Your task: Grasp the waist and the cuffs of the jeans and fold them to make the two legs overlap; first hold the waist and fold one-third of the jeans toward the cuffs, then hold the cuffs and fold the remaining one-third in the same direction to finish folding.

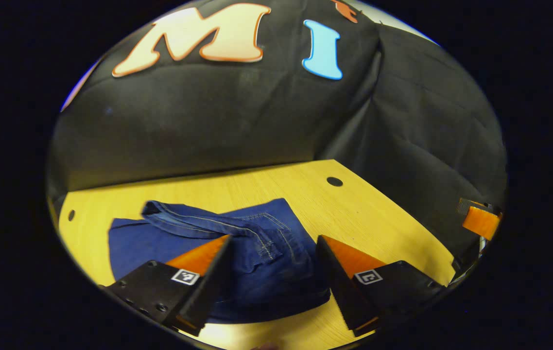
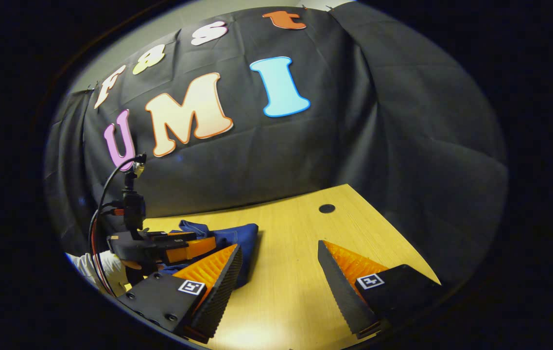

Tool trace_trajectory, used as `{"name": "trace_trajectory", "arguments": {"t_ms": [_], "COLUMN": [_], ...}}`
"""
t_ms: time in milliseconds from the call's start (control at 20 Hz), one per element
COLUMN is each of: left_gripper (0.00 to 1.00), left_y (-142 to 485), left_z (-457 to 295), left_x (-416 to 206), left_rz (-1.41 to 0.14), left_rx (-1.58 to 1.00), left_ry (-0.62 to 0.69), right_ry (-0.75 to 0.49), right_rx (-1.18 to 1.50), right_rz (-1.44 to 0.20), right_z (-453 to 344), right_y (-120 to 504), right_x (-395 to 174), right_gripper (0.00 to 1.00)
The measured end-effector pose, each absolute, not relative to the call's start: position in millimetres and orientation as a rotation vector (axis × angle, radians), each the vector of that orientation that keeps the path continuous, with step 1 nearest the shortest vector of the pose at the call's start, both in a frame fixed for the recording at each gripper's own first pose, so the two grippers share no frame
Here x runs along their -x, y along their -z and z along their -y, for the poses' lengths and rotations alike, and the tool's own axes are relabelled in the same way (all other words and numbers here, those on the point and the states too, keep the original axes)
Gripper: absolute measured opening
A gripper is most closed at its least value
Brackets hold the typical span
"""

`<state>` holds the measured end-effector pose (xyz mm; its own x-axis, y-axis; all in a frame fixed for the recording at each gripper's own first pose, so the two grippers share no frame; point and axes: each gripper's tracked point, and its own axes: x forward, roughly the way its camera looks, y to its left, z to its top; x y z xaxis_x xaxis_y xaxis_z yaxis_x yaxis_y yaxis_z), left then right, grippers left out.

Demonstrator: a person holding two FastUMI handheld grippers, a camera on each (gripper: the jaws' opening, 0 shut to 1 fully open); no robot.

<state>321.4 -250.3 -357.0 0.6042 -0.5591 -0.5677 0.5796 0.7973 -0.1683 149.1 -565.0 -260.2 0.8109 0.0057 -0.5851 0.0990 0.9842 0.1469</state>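
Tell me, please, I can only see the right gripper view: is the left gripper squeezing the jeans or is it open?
Observer: Open. In the left gripper view, the left gripper has its jaws wide apart, and the jeans lie on the table beyond them.
Operator: Are the jeans all flat?
Observer: Not quite. A stitched edge lies crumpled across the top of the flatter layer.
Operator: I see one hole in the table. Are there more?
Observer: Yes, a second hole sits near the far left corner of the table.
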Motion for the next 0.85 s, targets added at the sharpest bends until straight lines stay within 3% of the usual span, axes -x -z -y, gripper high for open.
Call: {"name": "trace_trajectory", "arguments": {"t_ms": [50, 450, 700, 850], "left_gripper": [0.94, 0.95, 0.94, 0.94], "left_y": [336, 190, 154, 143], "left_z": [240, 95, 23, -3], "left_x": [-315, -267, -229, -212], "left_rz": [-0.594, -0.258, -0.219, -0.223], "left_rx": [-0.043, -0.086, -0.064, -0.017], "left_ry": [0.646, 0.388, 0.324, 0.289], "right_ry": [0.028, -0.053, -0.072, -0.084], "right_rx": [-0.177, -0.1, -0.085, -0.052], "right_rz": [-0.602, -0.274, -0.171, -0.166], "right_z": [553, 442, 385, 364], "right_y": [253, 135, 82, 65], "right_x": [-154, -163, -128, -112], "right_gripper": [0.97, 0.97, 1.0, 0.93]}}
